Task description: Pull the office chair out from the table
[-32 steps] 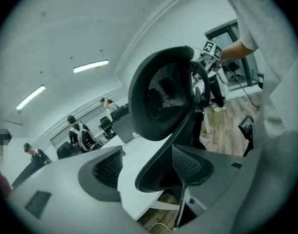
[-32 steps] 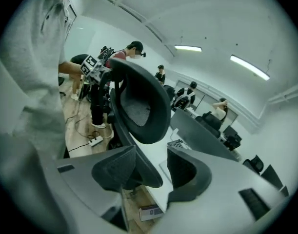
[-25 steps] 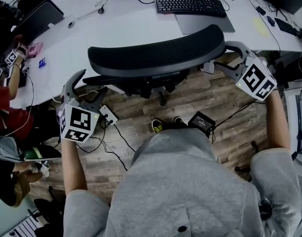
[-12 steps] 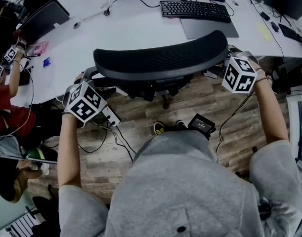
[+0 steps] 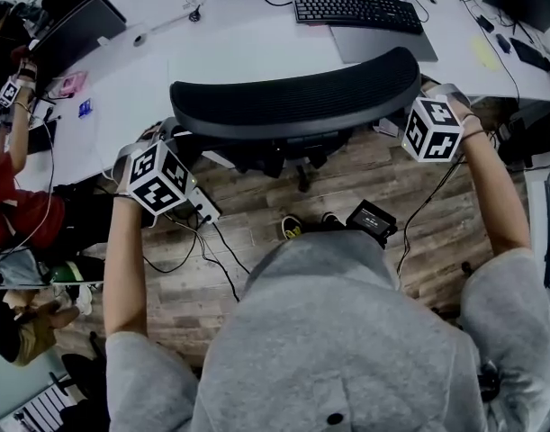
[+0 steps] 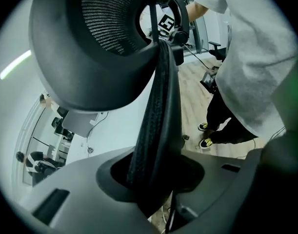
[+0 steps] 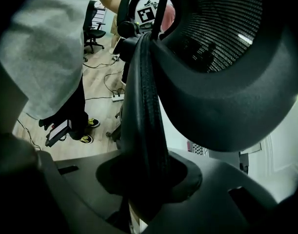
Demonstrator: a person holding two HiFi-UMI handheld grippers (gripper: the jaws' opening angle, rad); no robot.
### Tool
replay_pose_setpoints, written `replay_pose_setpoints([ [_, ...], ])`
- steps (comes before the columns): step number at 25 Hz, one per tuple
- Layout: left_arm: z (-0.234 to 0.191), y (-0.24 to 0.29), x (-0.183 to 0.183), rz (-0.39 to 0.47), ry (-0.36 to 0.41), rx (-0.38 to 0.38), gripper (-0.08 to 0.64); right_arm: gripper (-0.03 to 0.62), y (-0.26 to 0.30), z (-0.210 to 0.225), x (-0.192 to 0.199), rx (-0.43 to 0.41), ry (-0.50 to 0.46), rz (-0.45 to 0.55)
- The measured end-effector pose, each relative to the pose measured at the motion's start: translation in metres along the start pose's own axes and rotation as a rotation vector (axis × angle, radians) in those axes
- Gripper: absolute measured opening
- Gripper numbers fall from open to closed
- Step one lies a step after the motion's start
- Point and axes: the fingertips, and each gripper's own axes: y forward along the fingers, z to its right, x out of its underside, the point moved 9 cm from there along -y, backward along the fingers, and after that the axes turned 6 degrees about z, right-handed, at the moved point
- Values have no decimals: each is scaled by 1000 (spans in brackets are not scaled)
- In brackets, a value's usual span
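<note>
We are gripping the office chair (image 5: 297, 102).
Our left gripper (image 5: 169, 144) and right gripper (image 5: 425, 104), jaws just closing, are pinching its backrest's side edges.

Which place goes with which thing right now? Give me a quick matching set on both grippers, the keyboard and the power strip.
Things:
1 left gripper
2 right gripper
3 keyboard
4 power strip

Places:
A wooden floor
B white table
C chair backrest's right end in the head view
D its left end

Pairs: 1-D, 2-C, 3-B, 4-A. Both grippers' fingers have just been closing on the backrest.
</note>
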Motion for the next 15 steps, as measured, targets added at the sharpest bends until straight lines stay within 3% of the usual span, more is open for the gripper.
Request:
replay_pose_setpoints([
  [7,10,-2,-2,10,55,66,112,87,-4,-8,-1,-84,-23,-47],
  [15,11,-4,-4,7,66,77,106,87,-6,-11,-1,-74,-16,-43],
])
